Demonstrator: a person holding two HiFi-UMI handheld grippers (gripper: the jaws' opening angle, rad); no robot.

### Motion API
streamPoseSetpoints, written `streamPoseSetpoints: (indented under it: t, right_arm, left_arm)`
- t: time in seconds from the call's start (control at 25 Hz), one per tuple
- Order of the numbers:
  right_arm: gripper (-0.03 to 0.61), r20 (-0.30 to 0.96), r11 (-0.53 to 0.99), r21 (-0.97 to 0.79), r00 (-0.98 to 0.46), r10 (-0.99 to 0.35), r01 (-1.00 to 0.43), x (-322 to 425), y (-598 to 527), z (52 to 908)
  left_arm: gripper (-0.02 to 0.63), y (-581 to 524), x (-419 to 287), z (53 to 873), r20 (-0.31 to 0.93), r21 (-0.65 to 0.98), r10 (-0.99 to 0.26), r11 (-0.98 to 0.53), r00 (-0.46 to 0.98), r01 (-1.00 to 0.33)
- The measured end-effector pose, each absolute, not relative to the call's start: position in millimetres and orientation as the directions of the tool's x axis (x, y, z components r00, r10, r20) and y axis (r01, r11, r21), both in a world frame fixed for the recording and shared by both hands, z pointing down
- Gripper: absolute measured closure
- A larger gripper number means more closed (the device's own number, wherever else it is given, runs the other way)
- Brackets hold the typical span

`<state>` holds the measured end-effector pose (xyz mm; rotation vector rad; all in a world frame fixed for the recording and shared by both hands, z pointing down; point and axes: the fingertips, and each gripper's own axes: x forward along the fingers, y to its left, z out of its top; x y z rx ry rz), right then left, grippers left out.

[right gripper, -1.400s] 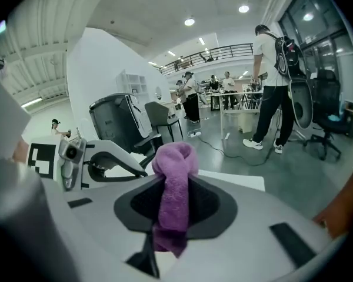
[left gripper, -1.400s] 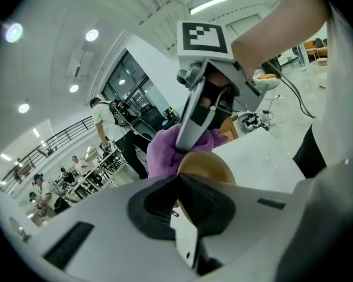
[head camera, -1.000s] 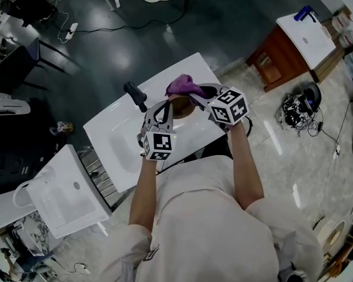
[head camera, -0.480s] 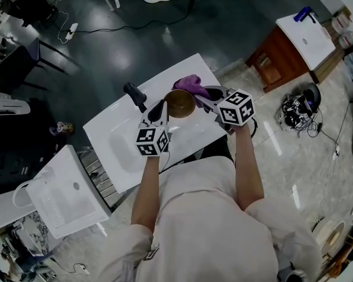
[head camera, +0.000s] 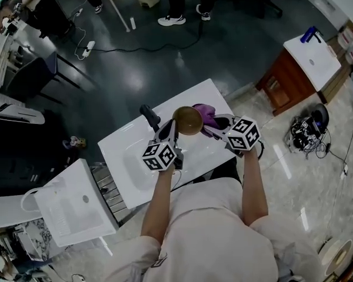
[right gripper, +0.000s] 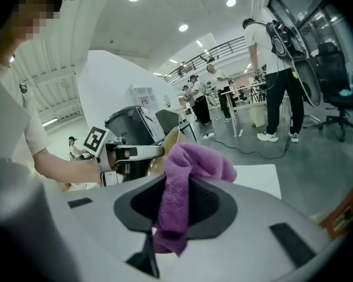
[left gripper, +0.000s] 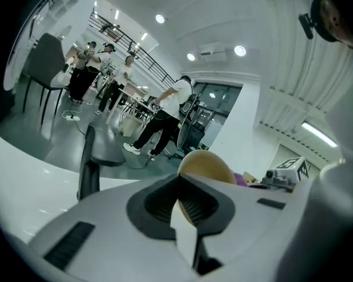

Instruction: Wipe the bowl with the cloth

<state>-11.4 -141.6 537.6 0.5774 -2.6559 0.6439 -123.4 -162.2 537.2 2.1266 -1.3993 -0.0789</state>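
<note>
Since a second ago my left gripper [head camera: 174,129] has lifted the bowl [head camera: 188,120] off the cloth [head camera: 205,110], jaws clamped on its rim. My right gripper [head camera: 216,122] pinches the cloth just right of it, above the white table [head camera: 123,151]; I judge wiping is midway.

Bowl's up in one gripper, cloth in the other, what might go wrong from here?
The left gripper pinches the bowl by its rim alone, over the white basin top; pressing with the cloth may twist it loose and drop it. The right gripper holds only a bunched fold of cloth, which may slip out during rubbing.
</note>
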Motion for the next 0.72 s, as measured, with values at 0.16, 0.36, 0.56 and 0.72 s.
streamPoseSetpoints:
  t: [0.16,0.36,0.56,0.72]
  right_arm:
    - [0.488,0.439,0.842,-0.339,-0.862,-0.252,-0.419,-14.6,-132.4,542.8]
    - [0.488,0.465,0.878,-0.339,-0.872,-0.156,-0.338,-22.8,-109.7,550.2]
    - [0.488,0.445,0.898,-0.335,-0.888,-0.115,-0.284,-40.7,-101.1,551.3]
    - [0.488,0.421,0.907,-0.343,-0.903,-0.085,-0.245,-53.8,-89.0,559.2]
  left_arm:
    - [0.6,-163.9,-123.8,539.5,0.263,0.528,-0.856,-0.258,0.445,-0.809]
    - [0.6,-162.6,-122.4,542.1,0.249,0.589,-0.858,-0.235,0.45,-0.773]
    - [0.6,-167.3,-119.7,530.9,0.208,0.667,-0.849,-0.239,0.485,-0.705]
    - [0.6,-163.6,-109.0,529.8,0.187,0.712,-0.826,-0.259,0.532,-0.653]
